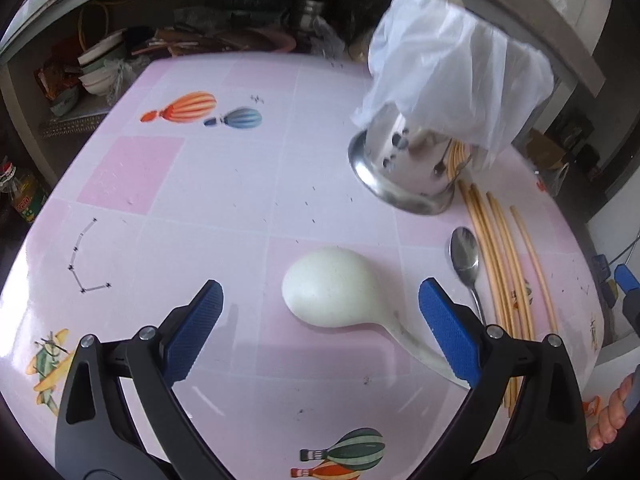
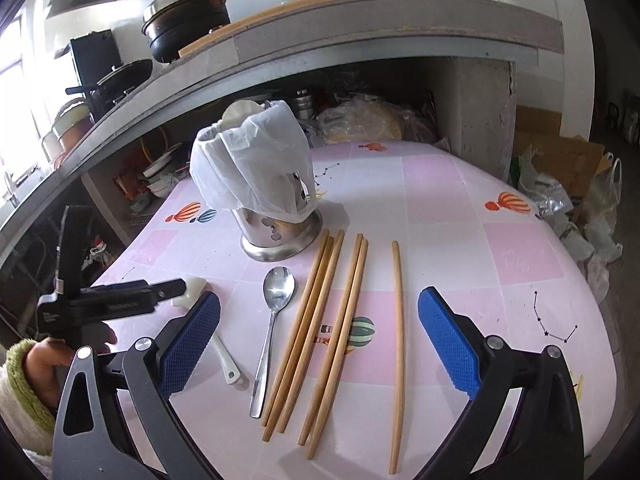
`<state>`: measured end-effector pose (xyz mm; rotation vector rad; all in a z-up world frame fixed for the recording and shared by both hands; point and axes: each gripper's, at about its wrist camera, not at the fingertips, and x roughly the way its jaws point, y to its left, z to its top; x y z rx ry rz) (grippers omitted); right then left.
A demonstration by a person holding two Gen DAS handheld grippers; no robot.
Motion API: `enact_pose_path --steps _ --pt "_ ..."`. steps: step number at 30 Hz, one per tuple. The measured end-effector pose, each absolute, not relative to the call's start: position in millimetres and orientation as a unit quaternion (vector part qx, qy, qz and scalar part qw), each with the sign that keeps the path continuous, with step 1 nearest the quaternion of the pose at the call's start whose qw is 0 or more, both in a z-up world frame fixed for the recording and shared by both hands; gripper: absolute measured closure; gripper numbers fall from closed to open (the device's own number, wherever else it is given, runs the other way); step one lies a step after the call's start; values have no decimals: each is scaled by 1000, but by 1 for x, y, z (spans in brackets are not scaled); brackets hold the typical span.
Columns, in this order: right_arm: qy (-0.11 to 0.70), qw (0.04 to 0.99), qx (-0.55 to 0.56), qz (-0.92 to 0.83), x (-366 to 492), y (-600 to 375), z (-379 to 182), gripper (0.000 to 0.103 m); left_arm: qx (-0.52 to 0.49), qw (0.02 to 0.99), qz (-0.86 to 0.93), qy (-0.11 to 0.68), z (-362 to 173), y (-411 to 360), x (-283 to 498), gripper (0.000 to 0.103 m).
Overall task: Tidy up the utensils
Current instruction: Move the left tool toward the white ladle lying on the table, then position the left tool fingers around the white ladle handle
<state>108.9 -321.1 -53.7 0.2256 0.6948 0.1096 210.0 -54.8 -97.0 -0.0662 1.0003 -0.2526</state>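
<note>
Both tongs, left and right, gape empty; the plastic bag shrouding the holder could block utensils, tipping it.

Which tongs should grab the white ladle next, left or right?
Left. The left tongs are open with the ladle lying between their pads, handle by the right pad. The right tongs are open over the chopsticks and spoon instead; likely a longer reach.
</note>
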Motion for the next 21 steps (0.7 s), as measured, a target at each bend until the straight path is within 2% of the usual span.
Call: enact_pose_path --steps 7,21 --pt "351 927 119 49 113 -323 -61 6 -15 862 -82 501 -120 -67 221 9" --pt "356 924 127 49 114 -325 -62 6 122 849 -90 506 -122 -74 208 8"
